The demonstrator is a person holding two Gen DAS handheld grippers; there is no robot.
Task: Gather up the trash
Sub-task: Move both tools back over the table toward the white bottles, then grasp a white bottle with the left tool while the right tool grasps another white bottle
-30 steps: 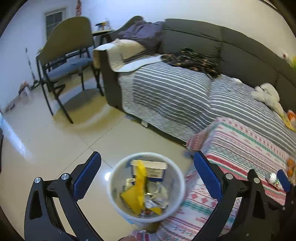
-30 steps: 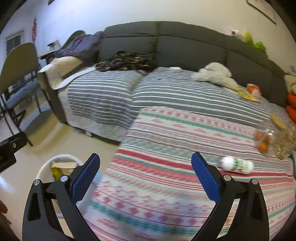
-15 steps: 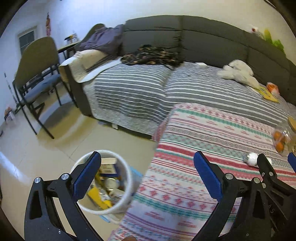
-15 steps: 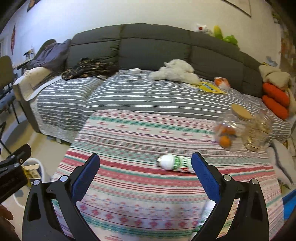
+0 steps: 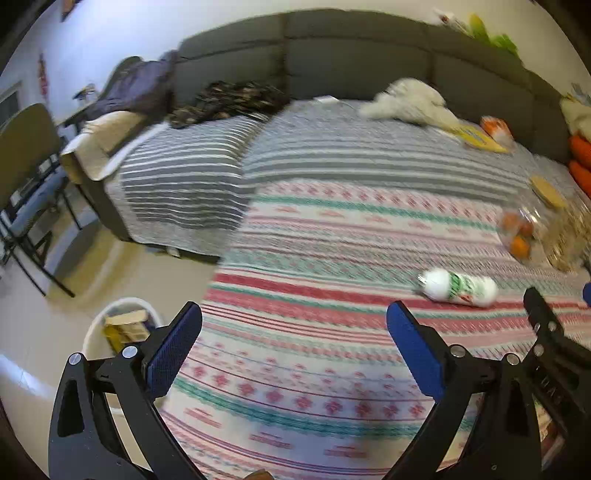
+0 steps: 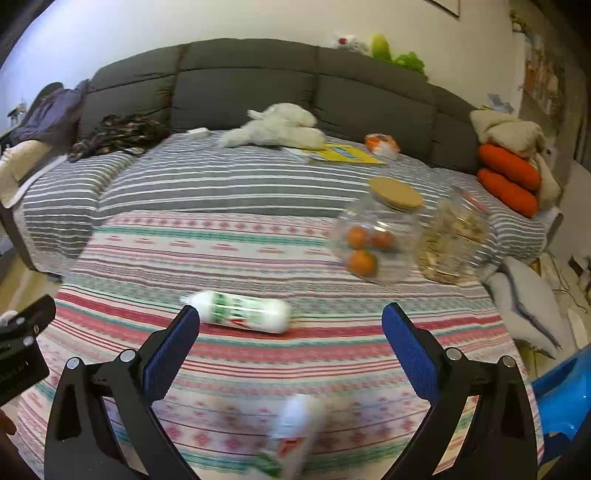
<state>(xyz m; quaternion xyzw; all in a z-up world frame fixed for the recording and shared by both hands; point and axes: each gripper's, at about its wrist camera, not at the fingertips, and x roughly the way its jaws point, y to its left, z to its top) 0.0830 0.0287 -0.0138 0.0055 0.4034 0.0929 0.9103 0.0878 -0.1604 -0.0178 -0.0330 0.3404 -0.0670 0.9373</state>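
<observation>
On the patterned cover [image 6: 122, 347]: white bottle [image 6: 243, 312] lying loose; my right hand-held gripper [image 6: 290, 341] gapes empty, left hand-held gripper [image 5: 293, 341] likewise. Risk: bottle rolls aside if nudged.

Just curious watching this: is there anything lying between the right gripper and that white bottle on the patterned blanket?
No. In the right wrist view, only bare patterned blanket lies between the open right gripper and the white bottle just ahead.

We saw a dark grey sofa [image 6: 258, 92] against a white wall [image 6: 184, 22], a chair [image 5: 26, 177] on the pale tiled floor [image 5: 29, 332].
</observation>
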